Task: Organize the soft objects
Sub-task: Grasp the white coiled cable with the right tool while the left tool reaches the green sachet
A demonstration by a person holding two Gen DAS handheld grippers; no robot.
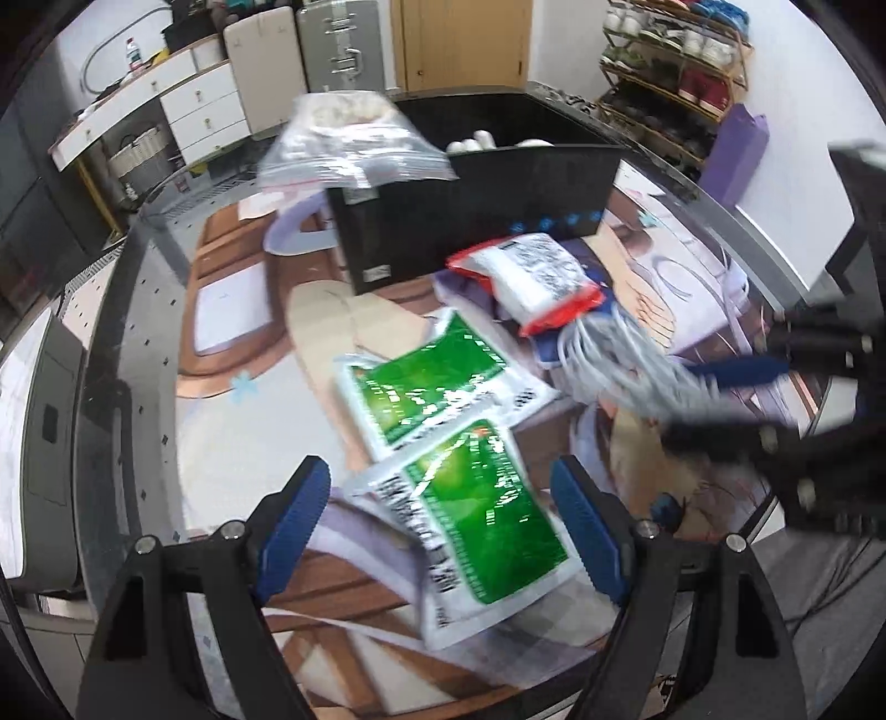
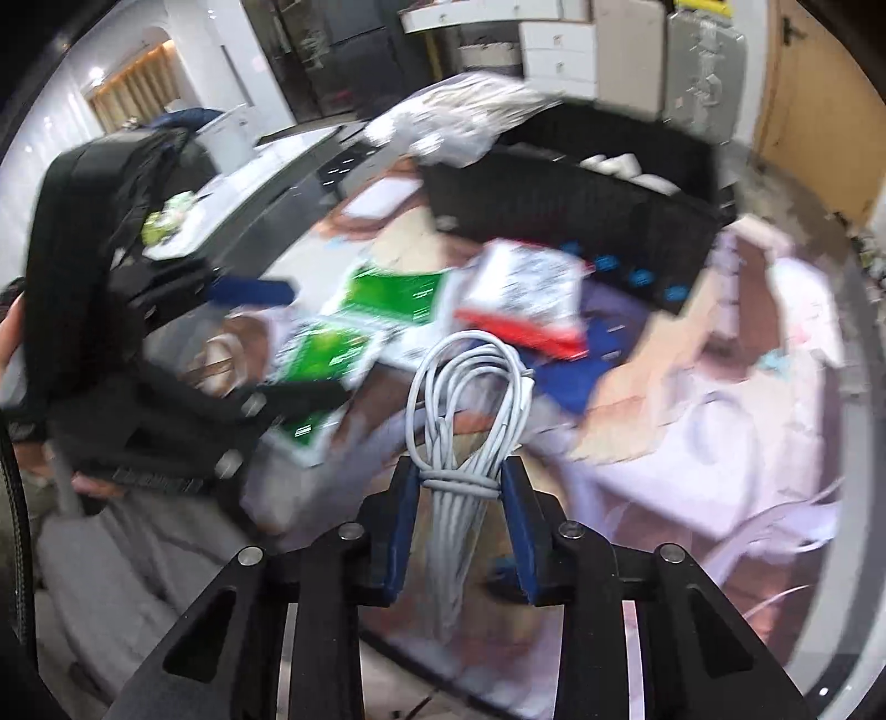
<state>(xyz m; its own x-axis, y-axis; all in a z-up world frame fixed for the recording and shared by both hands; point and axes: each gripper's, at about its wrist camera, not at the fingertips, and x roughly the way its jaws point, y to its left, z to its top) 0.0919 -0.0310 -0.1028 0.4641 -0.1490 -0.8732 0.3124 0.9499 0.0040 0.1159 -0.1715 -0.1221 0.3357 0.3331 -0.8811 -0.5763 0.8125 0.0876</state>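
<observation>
My right gripper (image 2: 458,471) is shut on a coiled grey-white cable (image 2: 468,387), held above the table; the cable also shows in the left wrist view (image 1: 620,365) at the right. My left gripper (image 1: 440,487) is open and empty, its blue pads either side of a green and white packet (image 1: 487,515). A second green packet (image 1: 437,382) lies just beyond it. A red and white packet (image 1: 531,277) lies by the black bin (image 1: 476,221). A clear zip bag (image 1: 354,144) hangs at the bin's left corner.
The table carries a printed mat (image 1: 249,310). White items (image 1: 476,141) sit inside the black bin. Suitcases (image 1: 338,44) and a white drawer unit (image 1: 205,105) stand behind. A shoe rack (image 1: 675,66) is at the back right.
</observation>
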